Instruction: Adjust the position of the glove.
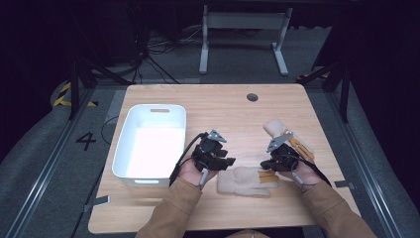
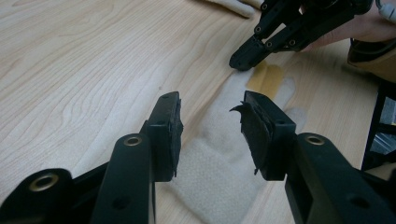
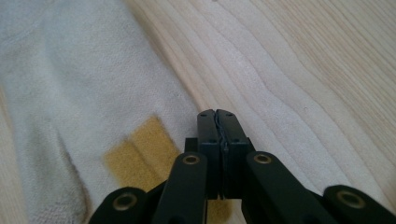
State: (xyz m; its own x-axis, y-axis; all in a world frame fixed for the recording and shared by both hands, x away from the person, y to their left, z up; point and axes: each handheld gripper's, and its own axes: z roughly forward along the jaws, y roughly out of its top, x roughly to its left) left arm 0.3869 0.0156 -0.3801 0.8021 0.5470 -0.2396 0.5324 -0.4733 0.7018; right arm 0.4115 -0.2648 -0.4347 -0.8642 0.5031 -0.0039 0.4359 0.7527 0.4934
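Spanning most of the high view is one light wooden table [image 1: 233, 106], with a single round dark grommet [image 1: 252, 97] near its far edge. Next in size comes one white plastic bin [image 1: 150, 144], rectangular with a handle slot at its far end, sitting on the left part of the table. Two beige work gloves with yellow patches lie on the right part: the near glove [image 1: 243, 181] lies flat between the person's two hands, and the far glove [image 1: 278, 129] lies just beyond the right hand. Two hand-held grippers are at work, one per hand. The left gripper [image 2: 211, 122] hovers over the near glove's cuff end with its jaws spread wide, nothing between them. The right gripper [image 3: 218, 122] has its jaws pressed together at the edge of the near glove, beside one yellow patch [image 3: 140, 156]; whether any fabric is pinched between them cannot be told. In the left gripper view the right gripper's tip rests by that same patch.
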